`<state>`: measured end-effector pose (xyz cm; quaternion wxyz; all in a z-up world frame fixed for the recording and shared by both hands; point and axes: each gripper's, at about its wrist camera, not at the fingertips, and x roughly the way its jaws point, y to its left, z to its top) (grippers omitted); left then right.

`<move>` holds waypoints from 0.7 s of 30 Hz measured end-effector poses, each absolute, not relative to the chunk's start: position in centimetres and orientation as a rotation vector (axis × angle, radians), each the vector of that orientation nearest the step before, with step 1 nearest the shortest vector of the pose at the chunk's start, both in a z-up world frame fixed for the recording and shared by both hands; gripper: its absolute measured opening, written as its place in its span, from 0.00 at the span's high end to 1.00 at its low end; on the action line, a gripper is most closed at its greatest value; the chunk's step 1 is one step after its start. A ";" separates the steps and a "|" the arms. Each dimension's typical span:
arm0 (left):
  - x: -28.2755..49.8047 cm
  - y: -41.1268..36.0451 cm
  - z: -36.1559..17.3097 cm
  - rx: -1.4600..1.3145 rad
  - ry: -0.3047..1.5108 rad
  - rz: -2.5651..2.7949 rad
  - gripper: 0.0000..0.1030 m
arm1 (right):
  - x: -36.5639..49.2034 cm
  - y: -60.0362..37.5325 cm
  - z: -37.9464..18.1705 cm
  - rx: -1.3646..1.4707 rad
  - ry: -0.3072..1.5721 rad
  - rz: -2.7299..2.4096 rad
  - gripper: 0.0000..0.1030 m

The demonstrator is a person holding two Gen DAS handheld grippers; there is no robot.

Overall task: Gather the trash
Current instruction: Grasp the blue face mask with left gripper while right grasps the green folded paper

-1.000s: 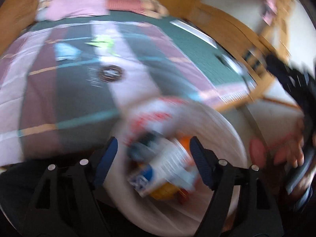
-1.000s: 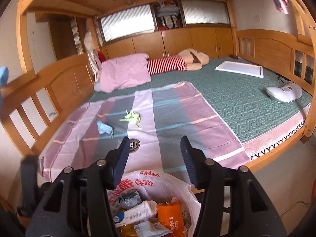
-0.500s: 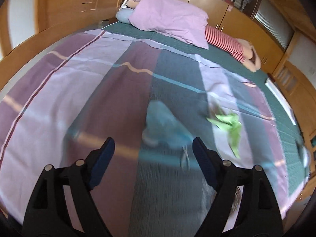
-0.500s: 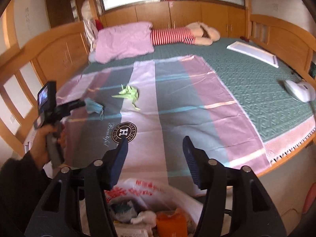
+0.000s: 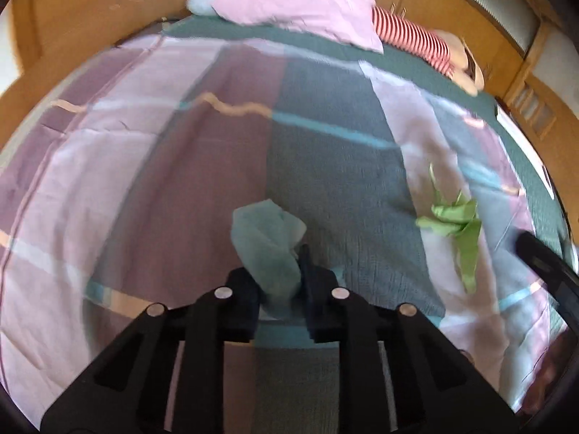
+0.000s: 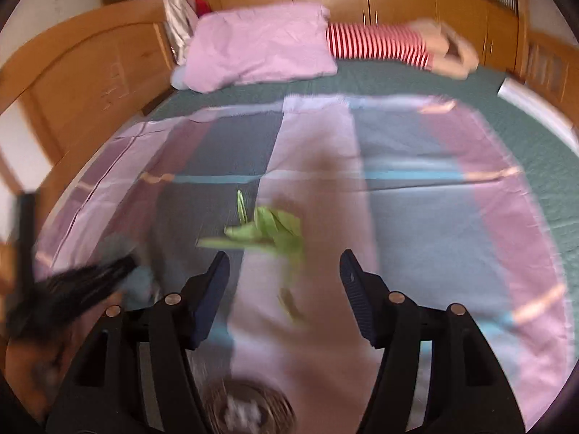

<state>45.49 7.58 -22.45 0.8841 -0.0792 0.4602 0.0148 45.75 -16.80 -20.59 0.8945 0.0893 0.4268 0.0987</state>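
My left gripper (image 5: 278, 282) is clamped on the crumpled light-blue face mask (image 5: 267, 246), which bulges up between its fingers just above the striped bedsheet (image 5: 152, 188), toward the sheet's near edge. My right gripper (image 6: 286, 289) hangs with its fingers spread wide and nothing between them, over the same sheet. Just beyond its fingertips lies the crumpled green paper (image 6: 267, 231), resting on a pale stripe near the sheet's middle. At the far end of the bed, a pink pillow (image 6: 260, 47) lies beside a red-and-white striped plush toy (image 6: 383, 45).
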 end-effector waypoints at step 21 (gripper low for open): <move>29.8 2.7 -14.7 0.063 0.709 0.068 0.86 | 28.6 -17.9 -12.8 -0.006 0.762 0.129 0.69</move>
